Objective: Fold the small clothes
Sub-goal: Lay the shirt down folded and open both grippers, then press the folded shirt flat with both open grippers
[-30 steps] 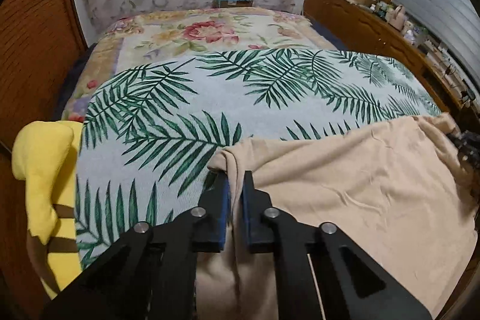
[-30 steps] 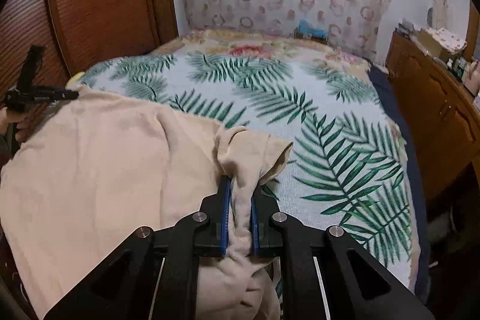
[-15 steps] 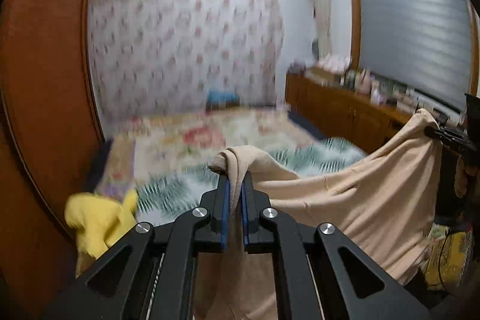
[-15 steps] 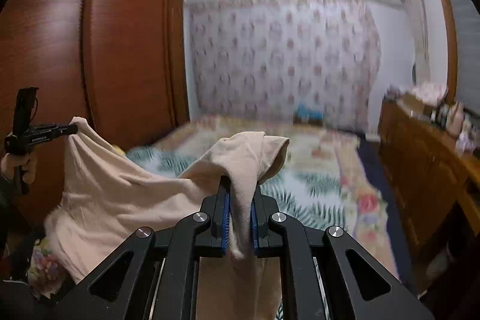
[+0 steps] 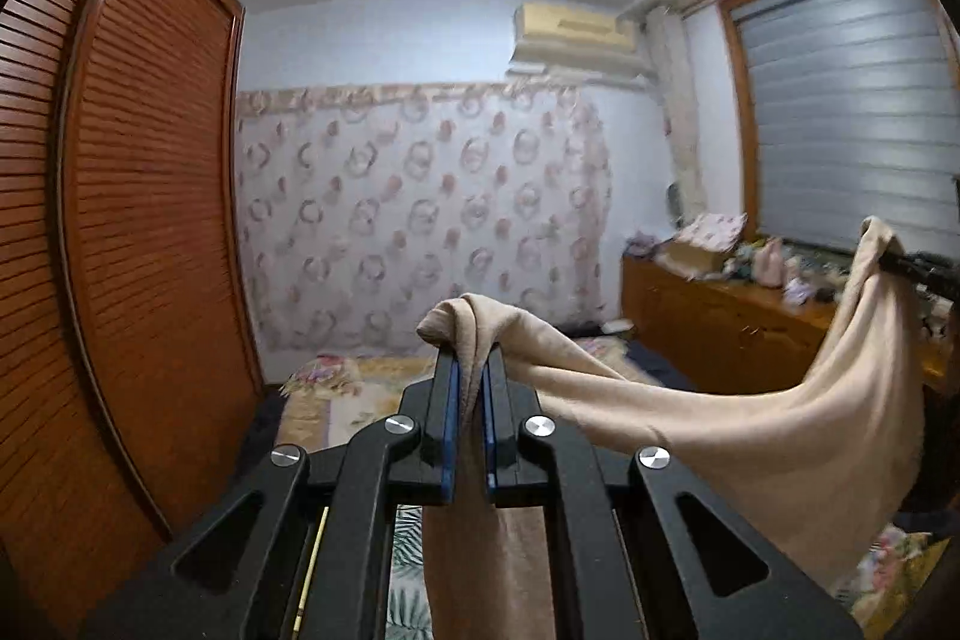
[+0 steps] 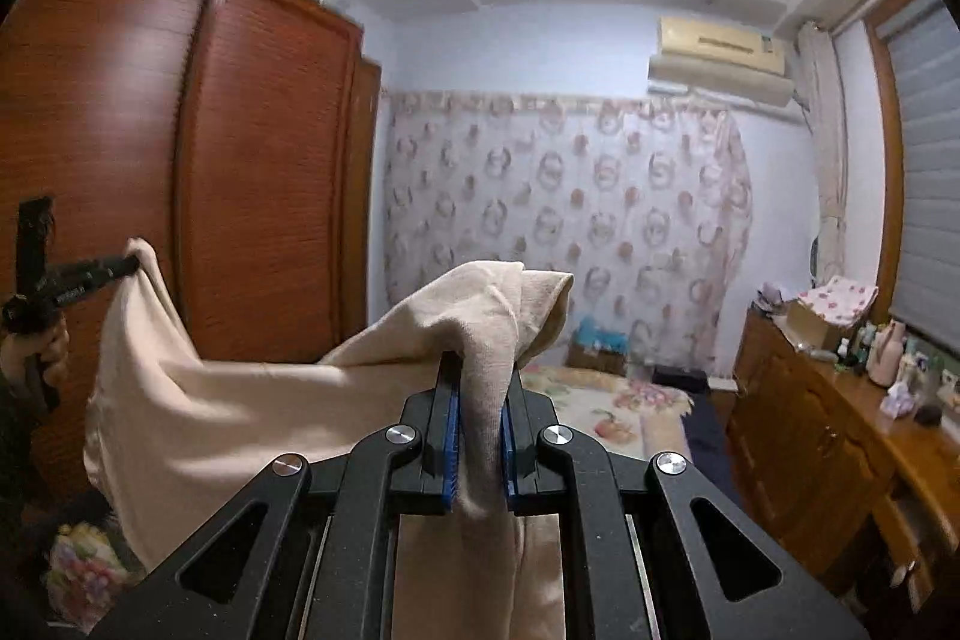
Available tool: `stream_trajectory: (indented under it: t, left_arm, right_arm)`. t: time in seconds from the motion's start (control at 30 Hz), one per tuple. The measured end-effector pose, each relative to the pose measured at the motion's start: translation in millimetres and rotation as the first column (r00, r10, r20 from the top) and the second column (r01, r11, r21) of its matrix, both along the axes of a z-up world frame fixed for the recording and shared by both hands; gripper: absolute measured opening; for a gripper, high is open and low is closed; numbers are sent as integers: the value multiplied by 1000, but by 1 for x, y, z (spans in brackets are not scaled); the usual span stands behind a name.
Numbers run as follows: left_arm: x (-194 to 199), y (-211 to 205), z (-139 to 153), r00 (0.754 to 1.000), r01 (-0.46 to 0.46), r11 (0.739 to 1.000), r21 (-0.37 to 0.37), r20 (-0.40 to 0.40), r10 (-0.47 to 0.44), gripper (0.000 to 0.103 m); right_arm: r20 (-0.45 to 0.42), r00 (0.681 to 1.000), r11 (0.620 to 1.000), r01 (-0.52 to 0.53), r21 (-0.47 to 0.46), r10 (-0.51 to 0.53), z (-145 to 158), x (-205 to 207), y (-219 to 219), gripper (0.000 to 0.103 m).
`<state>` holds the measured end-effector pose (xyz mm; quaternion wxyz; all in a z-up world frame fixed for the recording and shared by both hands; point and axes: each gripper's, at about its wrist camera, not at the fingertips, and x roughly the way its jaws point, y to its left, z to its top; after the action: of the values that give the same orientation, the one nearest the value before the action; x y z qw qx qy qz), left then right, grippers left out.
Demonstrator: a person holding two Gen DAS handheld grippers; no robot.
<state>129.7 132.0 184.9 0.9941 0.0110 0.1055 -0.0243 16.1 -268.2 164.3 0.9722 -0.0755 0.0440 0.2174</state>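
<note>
Above the bed [image 5: 336, 400], both claws grip the beige garment [image 5: 720, 436] beside the wardrobe [image 6: 258, 172].

The garment [image 5: 750, 436] is plain beige knit, hanging in the air as a sagging sheet. In the left wrist view it runs from lower centre to the right edge; in the right wrist view, from centre to far left, corners bunched.
</note>
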Motion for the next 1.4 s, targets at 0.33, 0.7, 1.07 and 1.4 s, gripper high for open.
stream_trajectory:
  t: [0.33,0.7,1.07,1.4]
  left_arm:
    - [186,14,-150,934,-21,996,85,-355,50,29]
    - [105,7,-232,857,67,996,52,-514,-30,54]
    - [57,4,-256,815,59,997,-56,-573,-80,54]
    - [69,-2,-276,764,5,996,-91,-642,-63,54]
  right_arm:
    - [-417,860,952,224,-210,-295,-139,255,54,31]
    - [-529,834,980,63,-191,-157,-186,212,9,48]
    - [-584,805,990,34,-138,-109,-189,150,-40,48]
    - [-581,803,987,57,-148,-134,-206,145,-30,50]
